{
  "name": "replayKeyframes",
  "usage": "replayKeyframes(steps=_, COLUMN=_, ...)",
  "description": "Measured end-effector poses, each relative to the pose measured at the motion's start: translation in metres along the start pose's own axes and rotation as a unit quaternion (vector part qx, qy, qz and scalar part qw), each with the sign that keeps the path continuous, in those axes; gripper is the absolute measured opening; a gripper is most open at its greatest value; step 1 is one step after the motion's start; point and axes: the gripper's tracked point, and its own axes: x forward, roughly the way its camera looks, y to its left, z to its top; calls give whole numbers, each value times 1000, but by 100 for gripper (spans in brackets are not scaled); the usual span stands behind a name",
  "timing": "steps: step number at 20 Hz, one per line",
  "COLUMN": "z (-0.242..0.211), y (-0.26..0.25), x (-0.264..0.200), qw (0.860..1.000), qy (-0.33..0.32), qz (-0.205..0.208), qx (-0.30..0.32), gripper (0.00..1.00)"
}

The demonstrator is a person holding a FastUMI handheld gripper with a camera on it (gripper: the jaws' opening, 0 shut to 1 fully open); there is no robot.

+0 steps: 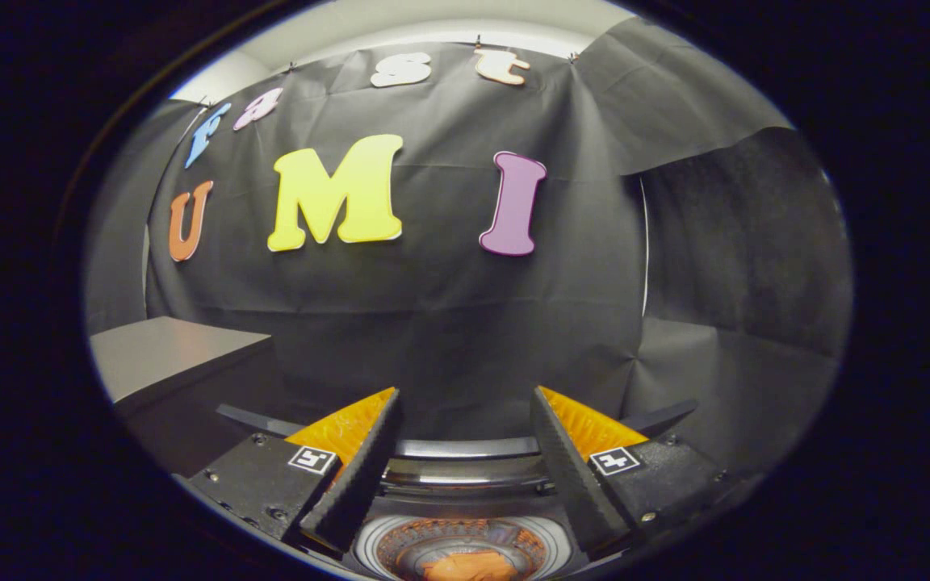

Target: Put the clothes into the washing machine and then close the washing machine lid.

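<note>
Nearest the lens are the two ridged fingers of the gripper, spread wide apart with nothing held between them. Below and between the fingers lies the open round top of the washing machine, its pale metal rim curving from one finger to the other. Inside, the ribbed drum shows, and at its bottom rests a crumpled orange piece of clothing, directly beneath the gap between the fingers. So the garment seems to be in already, and what remains is likely the lid. The lid itself cannot be made out with certainty; the dark slanted edges just outside each finger may belong to it. Beyond the fingers hangs the booth's black cloth wall.
</note>
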Motion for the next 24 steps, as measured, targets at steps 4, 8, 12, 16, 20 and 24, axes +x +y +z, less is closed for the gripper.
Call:
replayKeyframes(steps=4, z=-1, y=0, x=-1, qw=1000, qy=14, qz=1, qx=-4, gripper=99)
replayKeyframes(steps=8, z=-1, y=1, x=-3, qw=999, qy=38, qz=12, qx=-11, gripper=98)
replayKeyframes(steps=12, z=-8, y=0, x=-3, qw=996, qy=82, qz=18, qx=-3, gripper=98)
replayKeyframes(steps=16, z=-2, y=1, x=-4, qw=995, qy=95, qz=18, qx=2, gripper=98)
replayKeyframes(steps=20, z=-4, y=2, x=-5, qw=995, qy=101, qz=24, qx=-5, gripper=98)
replayKeyframes(steps=24, z=-3, y=3, x=-8, qw=993, qy=113, qz=33, qx=5, gripper=98)
